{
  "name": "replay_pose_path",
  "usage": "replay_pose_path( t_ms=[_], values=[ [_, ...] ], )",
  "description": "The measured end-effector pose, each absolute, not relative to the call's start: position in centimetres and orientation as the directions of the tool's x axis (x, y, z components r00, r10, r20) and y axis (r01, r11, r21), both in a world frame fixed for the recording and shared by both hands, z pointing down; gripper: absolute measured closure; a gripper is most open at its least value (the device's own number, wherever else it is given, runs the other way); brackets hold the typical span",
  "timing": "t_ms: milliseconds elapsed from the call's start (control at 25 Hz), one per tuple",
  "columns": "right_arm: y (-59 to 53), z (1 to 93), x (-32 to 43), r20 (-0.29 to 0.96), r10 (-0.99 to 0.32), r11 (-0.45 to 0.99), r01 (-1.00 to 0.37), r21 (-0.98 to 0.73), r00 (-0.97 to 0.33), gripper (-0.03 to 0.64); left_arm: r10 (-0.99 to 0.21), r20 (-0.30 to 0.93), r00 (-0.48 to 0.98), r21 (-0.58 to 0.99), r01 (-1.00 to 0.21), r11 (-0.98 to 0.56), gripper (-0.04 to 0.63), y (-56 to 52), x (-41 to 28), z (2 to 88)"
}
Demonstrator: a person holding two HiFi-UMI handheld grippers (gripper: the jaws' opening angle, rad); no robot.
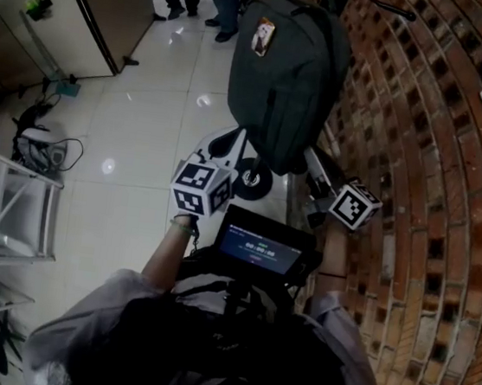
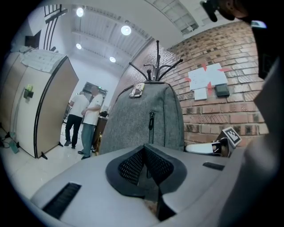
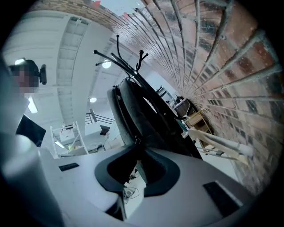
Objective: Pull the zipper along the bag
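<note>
Head view: I am holding the left gripper (image 1: 232, 143) and right gripper (image 1: 313, 155) at the lower end of the grey bag (image 1: 282, 70) by the brick wall (image 1: 419, 165). Left gripper view: my jaws are sitting together, empty, facing the bag's front. Right gripper view: my jaws are pinching the zipper pull (image 3: 137, 141) on its side edge.

From our head we look steeply down over our own shoulders at the grey bag (image 1: 286, 71) hanging beside the brick wall (image 1: 416, 183). Our left gripper view faces the bag's front head-on from near, looking slightly upward. Our right gripper view sits against its side edge, tilted up along the wall. All three share bag and wall.
</note>
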State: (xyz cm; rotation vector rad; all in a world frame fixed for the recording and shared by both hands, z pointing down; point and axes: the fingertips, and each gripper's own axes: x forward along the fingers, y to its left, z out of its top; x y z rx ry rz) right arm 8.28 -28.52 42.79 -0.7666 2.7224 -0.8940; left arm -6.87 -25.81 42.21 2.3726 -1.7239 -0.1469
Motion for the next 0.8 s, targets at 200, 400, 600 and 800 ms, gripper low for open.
replay_pose_path(
  t_ms=[200, 400, 600, 800],
  values=[
    [-27.7, 42.0, 7.7, -0.060, -0.495, 0.696, -0.354, -0.625, -0.867, 0.448, -0.951, 0.043, 0.306, 0.221, -0.931, -0.290, 0.589, -25.7, -7.4, 42.4],
    [-28.0, 42.9, 6.4, 0.101, -0.616, 0.682, -0.593, -0.428, -0.781, 0.450, -0.952, 0.046, 0.304, 0.224, -0.931, -0.287, 0.589, -25.8, -7.6, 42.5],
    [-28.5, 43.1, 6.8, 0.150, -0.687, 0.656, -0.696, -0.292, -0.711, 0.510, -0.947, 0.051, 0.317, 0.228, -0.927, -0.298, 0.588, -26.1, -7.0, 42.6],
    [-28.4, 43.1, 9.2, 0.166, -0.717, 0.628, -0.730, -0.268, -0.677, 0.592, -0.943, 0.050, 0.330, 0.230, -0.922, -0.310, 0.589, -26.0, -6.6, 42.6]
  ],
)
